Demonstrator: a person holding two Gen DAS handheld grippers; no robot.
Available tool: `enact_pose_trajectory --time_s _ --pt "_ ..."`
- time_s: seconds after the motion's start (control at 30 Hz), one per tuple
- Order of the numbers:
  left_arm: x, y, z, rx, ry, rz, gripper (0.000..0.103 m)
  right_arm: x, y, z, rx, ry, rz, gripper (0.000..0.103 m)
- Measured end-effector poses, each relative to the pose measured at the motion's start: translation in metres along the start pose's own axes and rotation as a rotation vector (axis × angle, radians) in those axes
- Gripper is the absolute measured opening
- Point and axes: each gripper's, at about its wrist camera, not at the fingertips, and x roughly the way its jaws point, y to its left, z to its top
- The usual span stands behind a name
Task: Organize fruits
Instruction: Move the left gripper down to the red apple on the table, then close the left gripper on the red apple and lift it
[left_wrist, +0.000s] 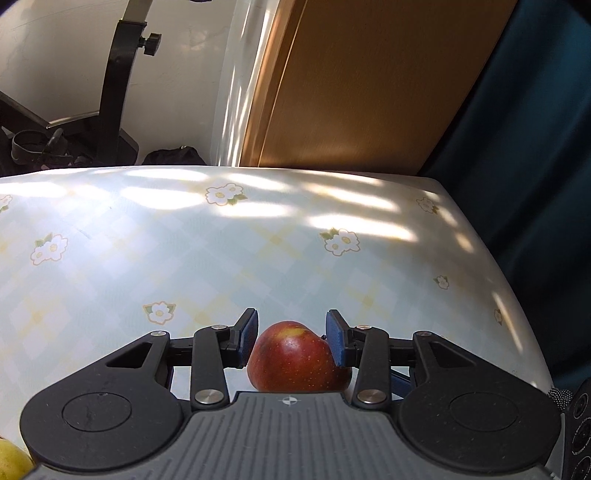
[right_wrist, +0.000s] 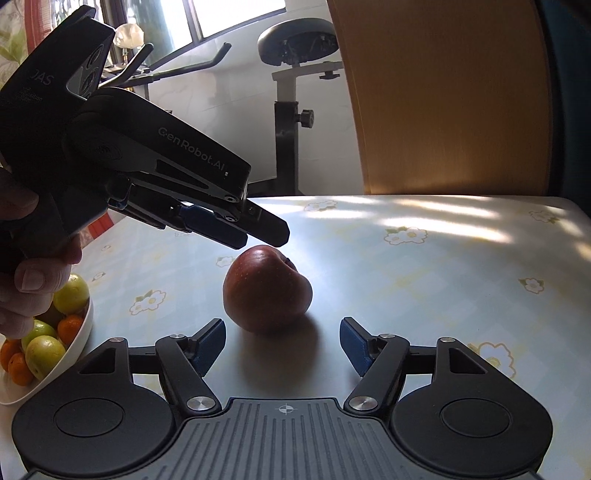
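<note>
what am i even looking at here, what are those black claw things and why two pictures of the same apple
Those black claws are hand-held grippers: a person holds one in each hand, and each carries a camera looking along its two fingers. So each picture is one gripper's own view.

The left gripper hangs over the red apple; from the other camera its tips are above the fruit, not gripping it.

The right gripper stands open just short of the same apple, holding nothing.

The apple rests on a table with a flowered cloth. At the left edge sits a white bowl of small green and orange fruits. A hand holds the left gripper.
</note>
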Motion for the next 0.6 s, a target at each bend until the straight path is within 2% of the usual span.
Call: enact_pose_trajectory --time_s 0.13,0.3,0.6 --pt "-0.002 0.000 -0.004 0.016 0.005 -0.016 0.044 0.002 0.001 -0.001 0.016 0.000 0.014 0.066" --pt "-0.012 0.006 -0.011 0.045 0.006 -0.025 0.051 0.008 0.005 -0.001 0.012 0.004 0.033 0.066" --pt "-0.026 0.037 -0.020 -0.008 0.007 -0.004 0.051 0.021 0.026 0.001 -0.074 0.033 0.063 0.063"
